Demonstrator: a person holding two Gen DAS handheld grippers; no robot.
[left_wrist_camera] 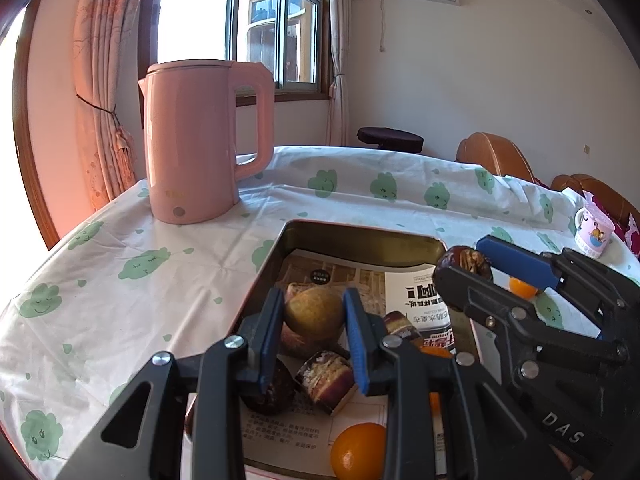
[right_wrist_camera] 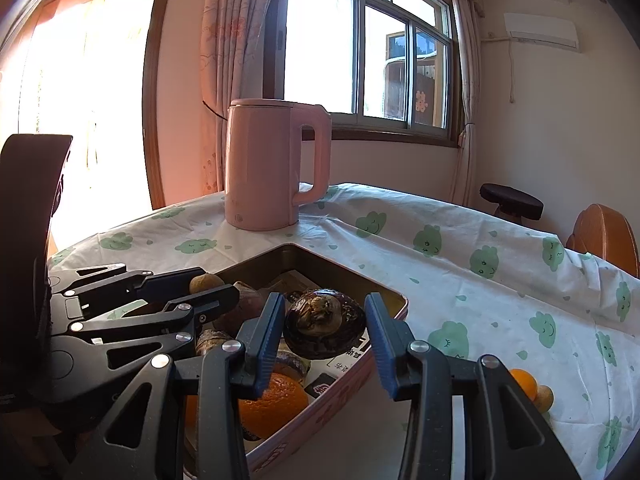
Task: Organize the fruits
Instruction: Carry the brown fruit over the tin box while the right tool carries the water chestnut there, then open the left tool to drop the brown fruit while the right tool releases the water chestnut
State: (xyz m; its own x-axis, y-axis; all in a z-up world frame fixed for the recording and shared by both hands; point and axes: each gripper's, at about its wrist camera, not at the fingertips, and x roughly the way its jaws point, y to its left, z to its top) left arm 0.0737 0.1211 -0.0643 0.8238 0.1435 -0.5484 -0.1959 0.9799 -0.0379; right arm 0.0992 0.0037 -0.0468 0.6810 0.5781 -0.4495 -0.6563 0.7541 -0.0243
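Blue-padded left gripper [left_wrist_camera: 313, 298]: I have its jaws closed as narrow as they go on a yellow-brown fruit [left_wrist_camera: 314, 312], pads pressing both its sides, held over the near half of the tin.
Right gripper [right_wrist_camera: 324, 302]: its jaws are partly apart and clamped on a dark purple fruit [right_wrist_camera: 324, 322], held above the tin's far right corner.
Tin [left_wrist_camera: 360, 236]: a shallow metal box with a pink outer wall, standing on the tablecloth under both grippers and lined with printed paper [left_wrist_camera: 416, 292].
Tin, near end: I see one large orange [left_wrist_camera: 356, 450] lying on the paper by the front edge.
Tin, middle: a brown cut-looking piece [left_wrist_camera: 326, 376] lies beside a dark round fruit [left_wrist_camera: 272, 392]; a reddish fruit [left_wrist_camera: 296, 340] sits just under the one I hold on the left.
Outside the tin: a small orange [right_wrist_camera: 524, 382] touches a tan round fruit [right_wrist_camera: 544, 398] on the tablecloth [left_wrist_camera: 120, 280], to the tin's right.
Further back: a pink kettle [left_wrist_camera: 192, 140] stands upright with its lid on, beyond the tin's far left corner.
Far right edge: a pink patterned mug [left_wrist_camera: 594, 230] stands upright; I cannot tell what it holds.
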